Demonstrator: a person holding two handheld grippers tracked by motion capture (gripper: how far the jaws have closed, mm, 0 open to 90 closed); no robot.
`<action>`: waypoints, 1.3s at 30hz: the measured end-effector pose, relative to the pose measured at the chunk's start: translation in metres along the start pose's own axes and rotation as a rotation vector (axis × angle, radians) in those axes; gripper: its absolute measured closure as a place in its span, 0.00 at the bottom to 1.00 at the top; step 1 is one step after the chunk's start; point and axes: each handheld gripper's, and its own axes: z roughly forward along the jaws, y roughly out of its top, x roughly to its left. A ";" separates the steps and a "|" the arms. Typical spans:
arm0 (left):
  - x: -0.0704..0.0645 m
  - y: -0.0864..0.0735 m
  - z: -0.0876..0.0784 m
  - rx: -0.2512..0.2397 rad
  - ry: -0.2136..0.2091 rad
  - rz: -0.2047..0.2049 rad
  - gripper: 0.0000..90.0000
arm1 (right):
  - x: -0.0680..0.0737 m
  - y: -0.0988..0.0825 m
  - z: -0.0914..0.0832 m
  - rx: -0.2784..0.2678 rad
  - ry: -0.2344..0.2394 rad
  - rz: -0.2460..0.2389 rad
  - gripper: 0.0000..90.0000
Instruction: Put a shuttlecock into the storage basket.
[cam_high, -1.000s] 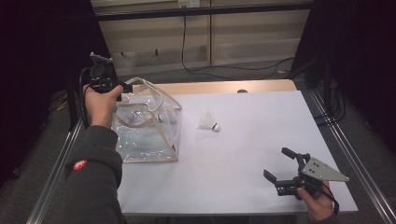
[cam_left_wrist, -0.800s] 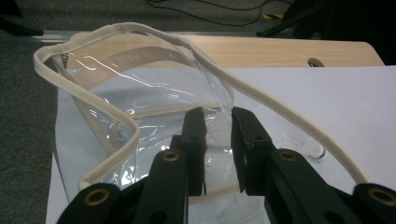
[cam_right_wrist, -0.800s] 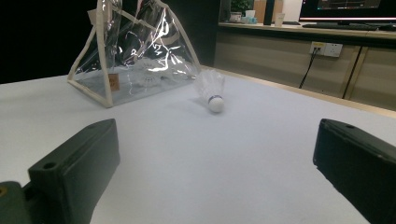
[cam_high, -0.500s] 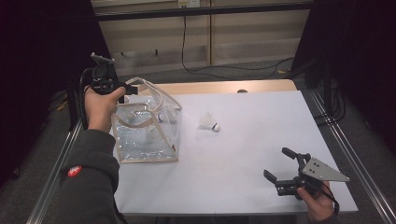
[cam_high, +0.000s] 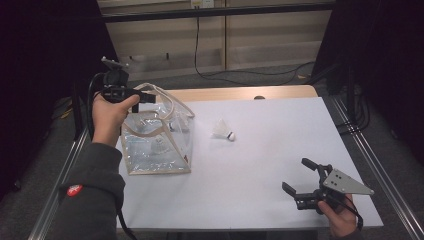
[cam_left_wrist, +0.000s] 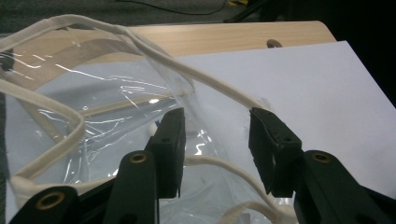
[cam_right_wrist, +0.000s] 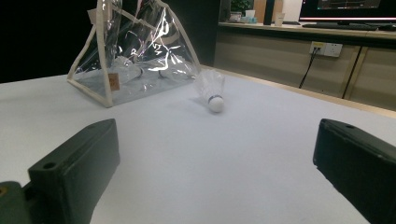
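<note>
At the lower right of the high view, the right hand-held gripper (cam_high: 301, 180) is held low over the white bench (cam_high: 270, 150), its jaws wide apart with nothing between them. Farther up, near the frame's centre, a shuttlecock (cam_high: 223, 131) lies on the bench. At the left, a clear bag (cam_high: 157, 145) stands on the bench. At its top, the left hand-held gripper (cam_high: 148, 96) is seen; its jaws have just been opening, and in the left gripper view a cream strap (cam_left_wrist: 210, 88) runs between them, unpinched.

Bare table (cam_high: 280, 150) separates shuttlecock (cam_high: 223, 131) from right gripper (cam_high: 301, 181).
</note>
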 end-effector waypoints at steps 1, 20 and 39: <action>-0.001 0.000 0.001 0.010 -0.002 0.013 0.62 | 0.000 0.000 0.000 -0.001 0.000 0.001 0.00; -0.028 -0.003 0.003 0.031 -0.111 0.061 0.49 | 0.000 0.000 0.000 -0.003 0.002 -0.004 0.00; -0.050 -0.007 0.005 0.044 -0.166 0.114 0.37 | 0.000 0.000 0.000 -0.006 0.005 -0.005 0.00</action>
